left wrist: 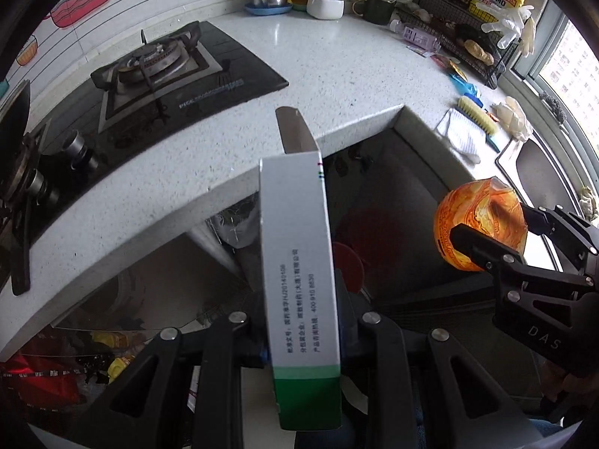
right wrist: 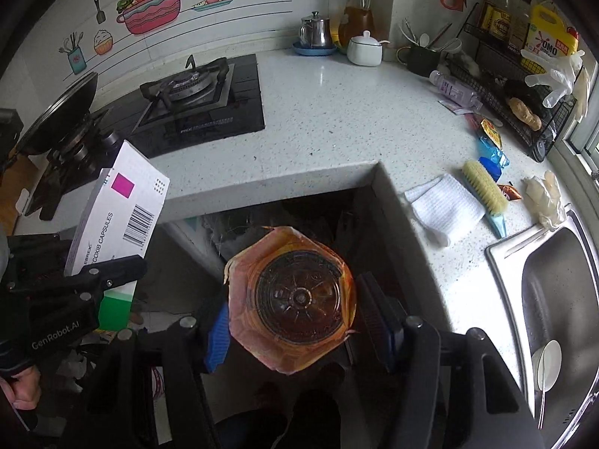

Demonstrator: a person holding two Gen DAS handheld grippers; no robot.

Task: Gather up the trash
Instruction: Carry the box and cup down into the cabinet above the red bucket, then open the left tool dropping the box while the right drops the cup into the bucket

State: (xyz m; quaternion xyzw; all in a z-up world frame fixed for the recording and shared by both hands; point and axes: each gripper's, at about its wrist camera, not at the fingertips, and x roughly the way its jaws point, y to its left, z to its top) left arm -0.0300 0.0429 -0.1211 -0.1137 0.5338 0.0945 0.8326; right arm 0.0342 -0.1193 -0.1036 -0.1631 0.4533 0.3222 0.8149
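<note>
My left gripper [left wrist: 301,351] is shut on a white and green medicine box [left wrist: 299,262], held upright in front of the counter's inner corner; the box also shows in the right wrist view [right wrist: 119,217] with a barcode. My right gripper [right wrist: 295,318] is shut on an orange plastic bottle [right wrist: 292,299], seen bottom-on; it shows in the left wrist view [left wrist: 479,224] to the right of the box. Both are held over the dark gap below the counter edge [right wrist: 269,183], where a dark bag with rubbish [right wrist: 239,235] lies.
An L-shaped speckled counter [left wrist: 318,60] carries a gas hob [right wrist: 194,93], a wire rack [right wrist: 516,86], a lying bottle [right wrist: 455,89], wrappers [right wrist: 490,131], a brush [right wrist: 485,187], a white cloth [right wrist: 445,205] and gloves [right wrist: 543,194]. A steel sink [right wrist: 554,292] is at the right.
</note>
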